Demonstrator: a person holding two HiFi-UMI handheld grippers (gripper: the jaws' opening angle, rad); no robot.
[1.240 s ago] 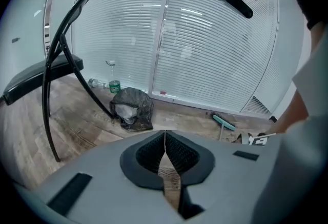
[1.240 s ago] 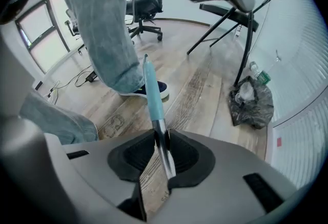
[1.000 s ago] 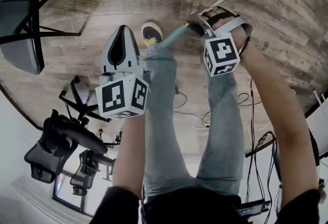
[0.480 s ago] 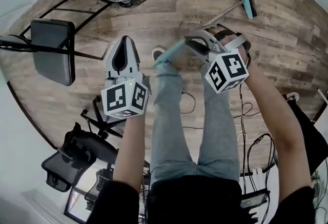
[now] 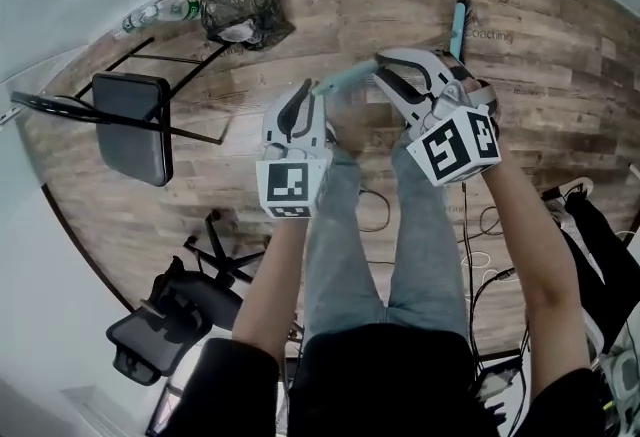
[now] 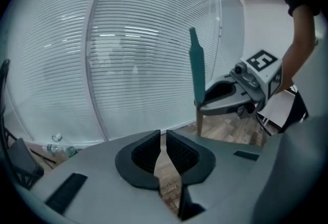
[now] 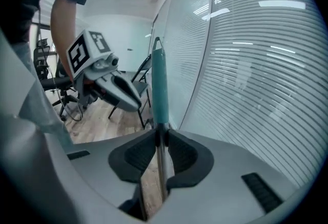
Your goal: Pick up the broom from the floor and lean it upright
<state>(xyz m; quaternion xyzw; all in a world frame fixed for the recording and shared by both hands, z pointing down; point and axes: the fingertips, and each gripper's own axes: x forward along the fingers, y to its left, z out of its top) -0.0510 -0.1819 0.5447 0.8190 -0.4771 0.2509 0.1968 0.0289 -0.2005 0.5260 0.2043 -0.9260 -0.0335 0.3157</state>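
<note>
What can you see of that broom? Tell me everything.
The broom has a thin, metal-looking shaft with a teal sleeve at the handle end and a teal head far down by the wooden floor. It is raised, handle end up. The right gripper, its jaws just closing further, clamps the bare shaft below the sleeve.

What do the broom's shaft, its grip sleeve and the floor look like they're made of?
Shaft: bare metal, likely; thin, grey, slightly shiny.
Grip sleeve: matte teal plastic or rubber, can't tell which.
Floor: wood-look planks, visible grain and seams; real wood or laminate unclear.
</note>
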